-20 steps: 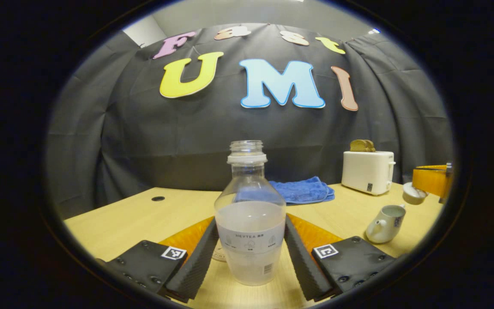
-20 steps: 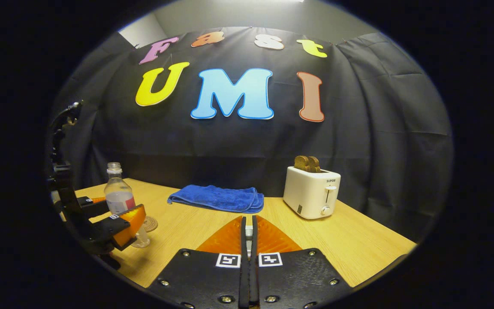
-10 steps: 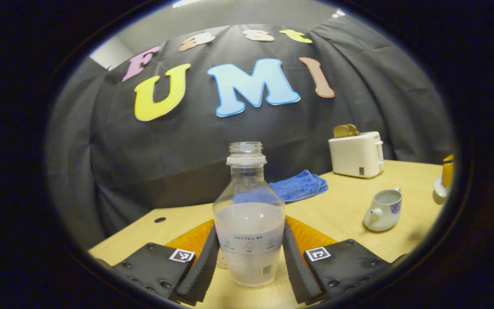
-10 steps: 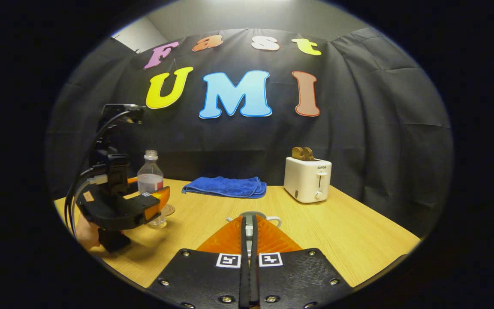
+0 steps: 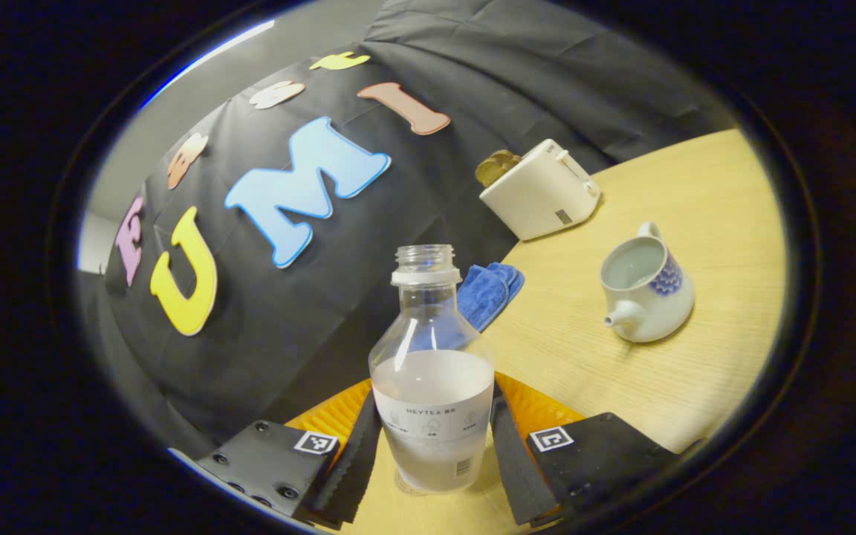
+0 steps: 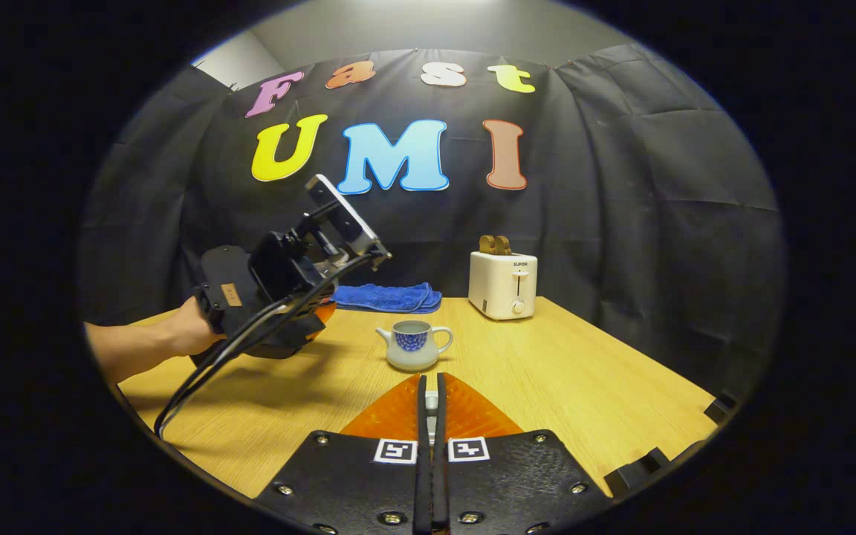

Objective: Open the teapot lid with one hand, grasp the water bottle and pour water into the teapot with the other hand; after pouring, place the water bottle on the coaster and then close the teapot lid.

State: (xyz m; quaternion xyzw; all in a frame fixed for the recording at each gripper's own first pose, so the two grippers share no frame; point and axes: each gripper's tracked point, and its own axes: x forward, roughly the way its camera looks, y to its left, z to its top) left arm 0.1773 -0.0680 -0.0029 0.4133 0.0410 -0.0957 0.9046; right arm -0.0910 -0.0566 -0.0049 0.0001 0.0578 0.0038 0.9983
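Note:
An uncapped clear water bottle, about half full, stands between the fingers of my left gripper, which is shut on its labelled lower half. The left gripper view is rolled, so the table slants. The white teapot with blue pattern sits lidless to the right of the bottle, spout toward it. In the right gripper view the teapot stands at mid-table, with the hand-held left gripper raised and tilted just left of it. My right gripper is shut, a sliver of the pale lid pinched between its fingers.
A white toaster with toast stands at the back of the wooden table, and a folded blue cloth lies left of it. A person's hand and forearm reach in from the left, trailing cables.
The left gripper has carried the bottle up and toward the teapot, tilting as it goes. The right gripper has drawn back, so the teapot now shows in front of it.

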